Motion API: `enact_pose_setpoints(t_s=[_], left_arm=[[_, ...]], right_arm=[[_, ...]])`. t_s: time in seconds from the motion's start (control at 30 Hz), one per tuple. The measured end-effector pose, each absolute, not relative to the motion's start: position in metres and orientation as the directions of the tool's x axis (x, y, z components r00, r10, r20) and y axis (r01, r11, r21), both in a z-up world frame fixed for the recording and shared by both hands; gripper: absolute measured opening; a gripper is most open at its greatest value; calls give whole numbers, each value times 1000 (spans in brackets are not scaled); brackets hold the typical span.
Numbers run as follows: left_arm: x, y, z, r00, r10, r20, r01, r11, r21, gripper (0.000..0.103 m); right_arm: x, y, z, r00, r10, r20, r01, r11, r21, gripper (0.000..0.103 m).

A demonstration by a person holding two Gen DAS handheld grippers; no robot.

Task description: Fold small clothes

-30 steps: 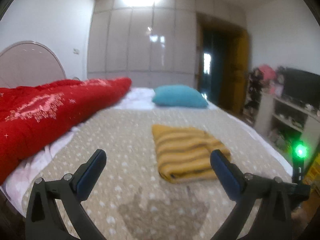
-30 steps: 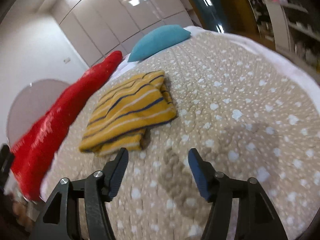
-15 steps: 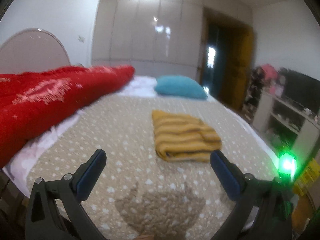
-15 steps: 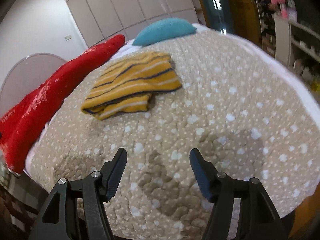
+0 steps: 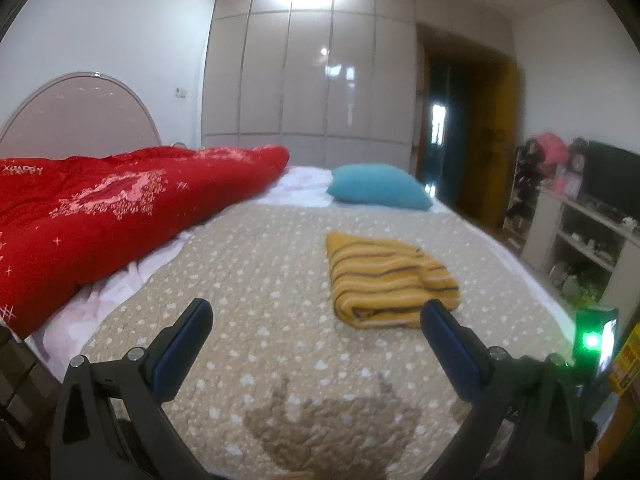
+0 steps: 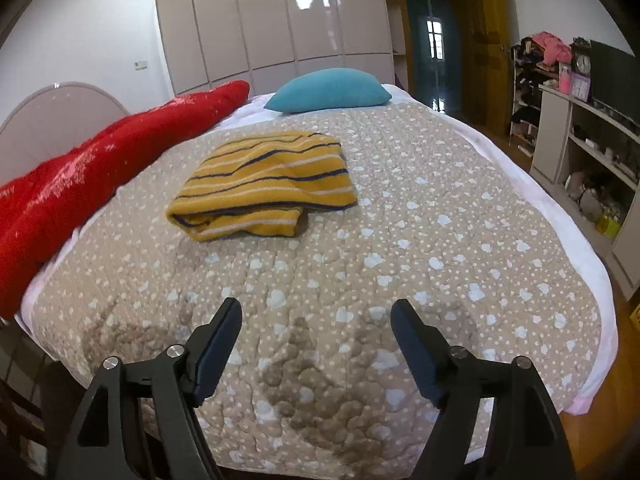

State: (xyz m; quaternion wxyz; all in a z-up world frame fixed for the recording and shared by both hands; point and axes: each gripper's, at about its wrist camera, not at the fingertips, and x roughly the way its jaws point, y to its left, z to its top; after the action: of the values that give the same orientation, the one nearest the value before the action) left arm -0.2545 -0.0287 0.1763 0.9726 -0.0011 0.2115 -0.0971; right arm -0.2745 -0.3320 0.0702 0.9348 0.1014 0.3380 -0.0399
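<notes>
Hovering: both grippers hang over the near edge of the bed [image 6: 500, 184], nothing in either.
Left gripper [image 5: 316, 332]: released, jaws spread wide, bare quilt between them.
Red duvet [image 5: 120, 216]: one, bunched well off to this gripper's left.
Striped garment [image 5: 384, 280]: one, yellow with dark stripes, lying folded on the quilt ahead of the left gripper and slightly right; ahead-left of the right one.
Handling: looks like soft, light knit, sure to sag and slip open if pinched thin; I'd take it at the thick rolled near edge, both layers together.
Teal pillow [image 6: 328, 90]: one, far beyond the garment.
Right gripper [image 6: 316, 330]: released, jaws have just been opening, nothing between them.
Count: two grippers, one garment.
</notes>
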Motion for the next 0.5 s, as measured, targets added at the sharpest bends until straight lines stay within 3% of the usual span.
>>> enact_pose_setpoints(t_s=[0.13,0.3,0.5], left_arm=[[-245,-39,157,869,-128,-477,159,987,25,103],[-232,-44,130,801,-130,-585,172,985,17,103],[-228,-55,103,751,-112,-651,191,980,52,103]], right_arm=[[-272,-335,62,748,-3,-663,159,972,174,82],[-270,-343,50,719,-6,-695,190,964,188,83],[-268,-343,39,695,-13,-719,204,962,179,84]])
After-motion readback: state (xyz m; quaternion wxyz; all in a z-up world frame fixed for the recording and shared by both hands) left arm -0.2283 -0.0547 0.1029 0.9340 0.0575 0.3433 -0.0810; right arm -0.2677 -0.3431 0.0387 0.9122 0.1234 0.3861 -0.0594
